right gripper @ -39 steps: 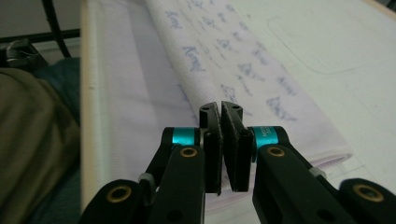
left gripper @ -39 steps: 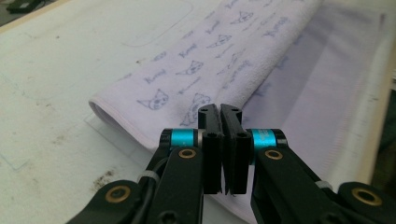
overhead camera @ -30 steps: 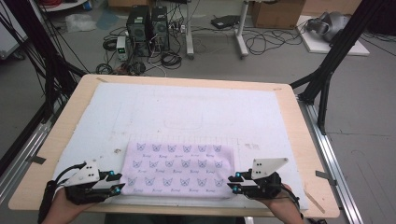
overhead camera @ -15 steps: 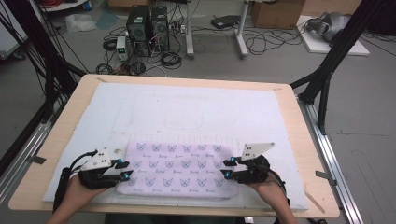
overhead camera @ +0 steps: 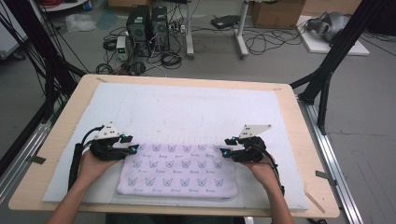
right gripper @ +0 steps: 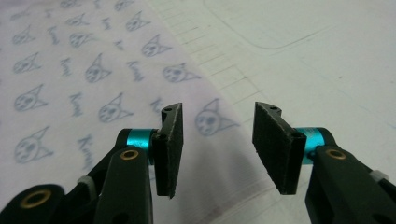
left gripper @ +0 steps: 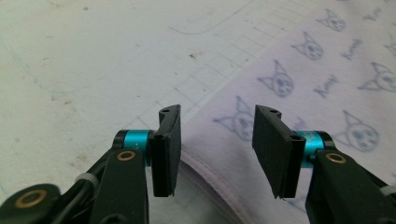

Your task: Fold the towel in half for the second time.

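A pale lilac towel (overhead camera: 177, 170) printed with cat faces lies folded flat at the front middle of the white mat (overhead camera: 187, 107). My left gripper (overhead camera: 132, 145) sits at the towel's far left corner and my right gripper (overhead camera: 225, 148) at its far right corner, each held by a hand. In the left gripper view the left gripper (left gripper: 217, 116) hangs just above the towel's edge (left gripper: 210, 158), its jaws just opened and nothing pinched between them. Seen in its own view, the right gripper (right gripper: 217, 112) hovers over the towel (right gripper: 70, 70) near its edge, and its jaws have also just been opening with nothing between them.
The mat covers most of a wooden table (overhead camera: 299, 140), with bare mat beyond the towel. Behind the table, computer towers (overhead camera: 147, 23) and cables lie on the floor. Black frame legs (overhead camera: 327, 70) stand at the table's right and left.
Both hands have moved away from the person, from the towel's near corners to its far corners. Both pairs of jaws stand wider apart. The towel lies as it did.
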